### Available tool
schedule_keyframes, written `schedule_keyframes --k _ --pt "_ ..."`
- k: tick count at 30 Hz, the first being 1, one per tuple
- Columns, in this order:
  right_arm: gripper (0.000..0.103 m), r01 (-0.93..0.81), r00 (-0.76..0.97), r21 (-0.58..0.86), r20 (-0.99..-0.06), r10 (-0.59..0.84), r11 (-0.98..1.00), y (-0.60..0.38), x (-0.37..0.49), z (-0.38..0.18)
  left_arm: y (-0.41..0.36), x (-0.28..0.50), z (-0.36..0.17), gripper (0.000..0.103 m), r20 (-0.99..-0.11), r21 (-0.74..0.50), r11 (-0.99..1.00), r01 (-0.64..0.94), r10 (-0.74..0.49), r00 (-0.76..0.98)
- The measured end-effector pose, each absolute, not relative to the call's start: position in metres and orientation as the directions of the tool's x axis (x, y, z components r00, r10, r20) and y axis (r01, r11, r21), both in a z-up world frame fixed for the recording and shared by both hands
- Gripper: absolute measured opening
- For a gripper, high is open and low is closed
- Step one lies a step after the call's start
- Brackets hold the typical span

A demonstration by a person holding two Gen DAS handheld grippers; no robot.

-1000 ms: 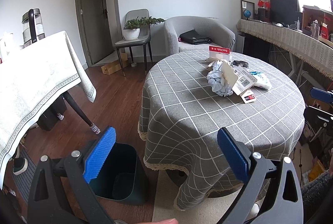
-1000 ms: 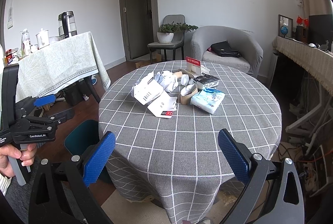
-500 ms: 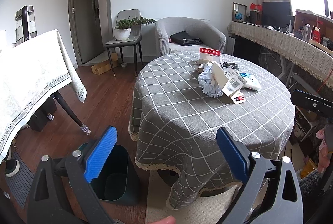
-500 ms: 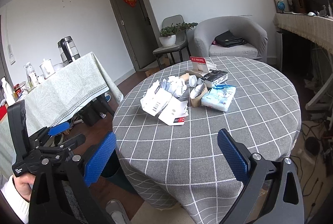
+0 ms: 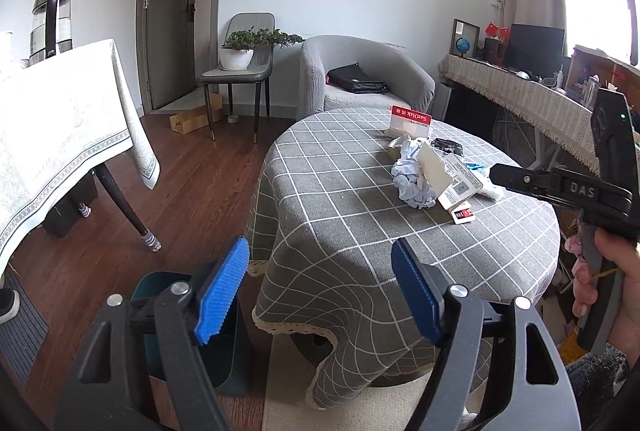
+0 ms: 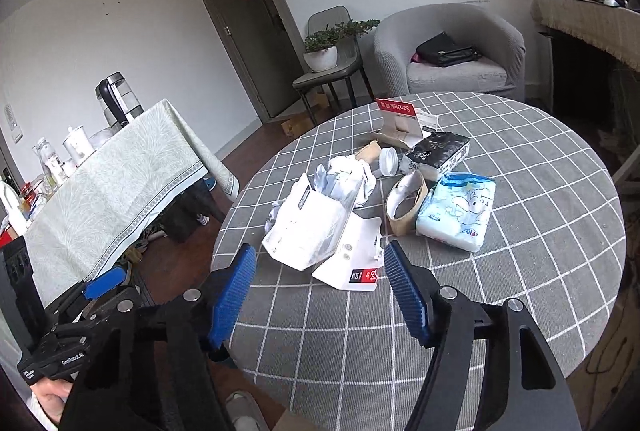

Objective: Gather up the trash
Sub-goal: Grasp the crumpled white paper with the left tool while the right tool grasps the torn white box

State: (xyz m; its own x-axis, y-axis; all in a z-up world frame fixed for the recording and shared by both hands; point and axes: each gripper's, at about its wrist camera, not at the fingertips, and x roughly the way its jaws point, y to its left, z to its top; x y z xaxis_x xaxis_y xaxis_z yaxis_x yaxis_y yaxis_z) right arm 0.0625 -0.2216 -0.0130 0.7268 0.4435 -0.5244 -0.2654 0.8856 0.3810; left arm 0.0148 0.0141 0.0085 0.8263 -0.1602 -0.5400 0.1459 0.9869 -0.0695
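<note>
Trash pile (image 6: 352, 199) sits mid-table (image 6: 540, 271) directly ahead of the right hand-held gripper (image 6: 320, 291), jaws spread and empty, nearer than the left hand-held gripper (image 5: 320, 295) — also spread — hovering beside the table above the teal bin (image 5: 236, 363).

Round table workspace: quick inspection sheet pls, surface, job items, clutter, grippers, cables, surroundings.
Surface: round table under a grey checked cloth.
Job's things: trash pile mid-table: white packaging, crumpled paper, paper cup sleeve; teal bin on the floor beside the table.
Clutter: tissue pack, black pouch, SanDisk card.
Grippers: left gripper open, above the bin; right gripper open, empty, short of the white packaging.
Cables: nothing seen on the table.
Surroundings: armchair, side table.
</note>
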Motion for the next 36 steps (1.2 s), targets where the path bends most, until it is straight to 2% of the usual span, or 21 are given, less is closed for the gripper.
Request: schedule_keyframes --k 10,15,22,25,26,36 --pt "0.059 -0.257 0.629 0.493 -0.568 0.531 0.831 -0.22 0.112 -0.031 0.008 0.047 0.009 0.076 -0.561 -0.092 0.983 0.16 -0.184 0.807" --pt "0.039 -0.274 0.607 0.486 -0.581 0.542 0.829 -0.216 0.12 -0.033 -0.009 0.061 0.011 0.076 -0.548 -0.059 0.98 0.189 -0.19 0.815" --pt "0.025 -0.287 0.573 0.574 -0.538 0.618 0.767 -0.223 0.128 -0.041 -0.028 0.091 0.015 0.077 -0.519 -0.084 0.963 0.258 -0.263 0.813" --pt "0.017 -0.29 0.564 0.579 -0.54 0.625 0.762 -0.224 0.129 -0.041 -0.034 0.104 0.01 0.079 -0.527 -0.112 0.957 0.266 -0.284 0.801" --pt "0.011 -0.293 0.553 0.587 -0.54 0.634 0.755 -0.223 0.131 -0.042 -0.037 0.107 0.008 0.079 -0.534 -0.111 0.956 0.271 -0.288 0.795" --pt "0.002 -0.31 0.54 0.625 -0.504 0.674 0.716 -0.228 0.134 -0.043 -0.058 0.124 -0.012 0.084 -0.584 -0.085 0.943 0.322 -0.309 0.751"
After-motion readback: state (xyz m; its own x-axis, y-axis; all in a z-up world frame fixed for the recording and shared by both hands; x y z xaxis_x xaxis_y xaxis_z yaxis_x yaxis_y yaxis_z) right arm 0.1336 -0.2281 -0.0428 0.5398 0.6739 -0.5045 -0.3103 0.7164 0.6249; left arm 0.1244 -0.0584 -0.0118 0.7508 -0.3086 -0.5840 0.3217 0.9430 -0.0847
